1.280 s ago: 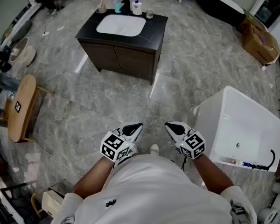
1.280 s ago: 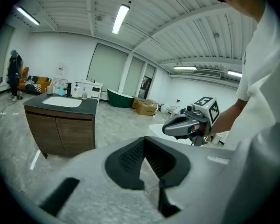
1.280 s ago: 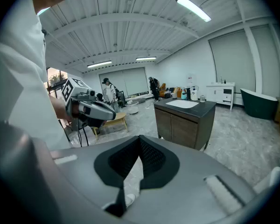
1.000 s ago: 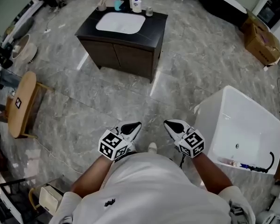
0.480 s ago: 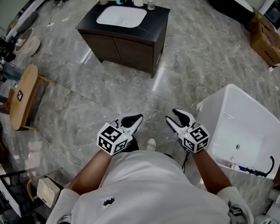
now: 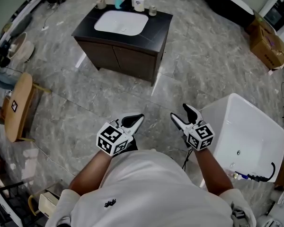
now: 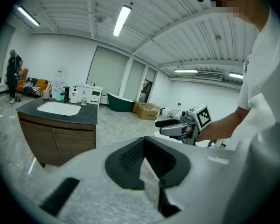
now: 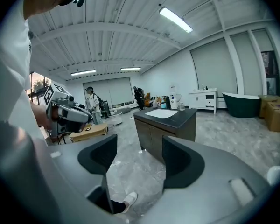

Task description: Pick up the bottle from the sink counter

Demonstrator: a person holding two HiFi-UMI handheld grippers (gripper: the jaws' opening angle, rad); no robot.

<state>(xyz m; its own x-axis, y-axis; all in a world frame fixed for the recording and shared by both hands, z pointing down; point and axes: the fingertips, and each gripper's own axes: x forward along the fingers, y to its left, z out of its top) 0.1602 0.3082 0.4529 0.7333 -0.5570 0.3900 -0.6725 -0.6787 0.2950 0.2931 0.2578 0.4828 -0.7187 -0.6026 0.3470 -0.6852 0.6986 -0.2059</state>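
A white pump bottle (image 6: 139, 3) stands at the back edge of the black sink counter (image 6: 157, 26), far ahead across the floor. It also shows small in the left gripper view as the bottle (image 7: 74, 95) and in the right gripper view as the bottle (image 8: 173, 100). My left gripper (image 6: 136, 119) is held low in front of the person with its jaws together and nothing in them. My right gripper (image 6: 183, 114) is beside it; its jaws have just been opening and stand apart with only floor between them. Both are far from the counter.
A teal cup (image 6: 118, 2) and a small jar (image 6: 152, 10) stand near the bottle. A white tub (image 6: 255, 126) is close on the right, a round wooden stool (image 6: 16, 105) on the left, and cardboard boxes (image 6: 266, 44) at the far right. People (image 8: 91, 104) stand in the distance.
The right gripper's jaws have spread from together to wide apart. The left jaws stay together. Both grippers have shifted a little over the floor with the person.
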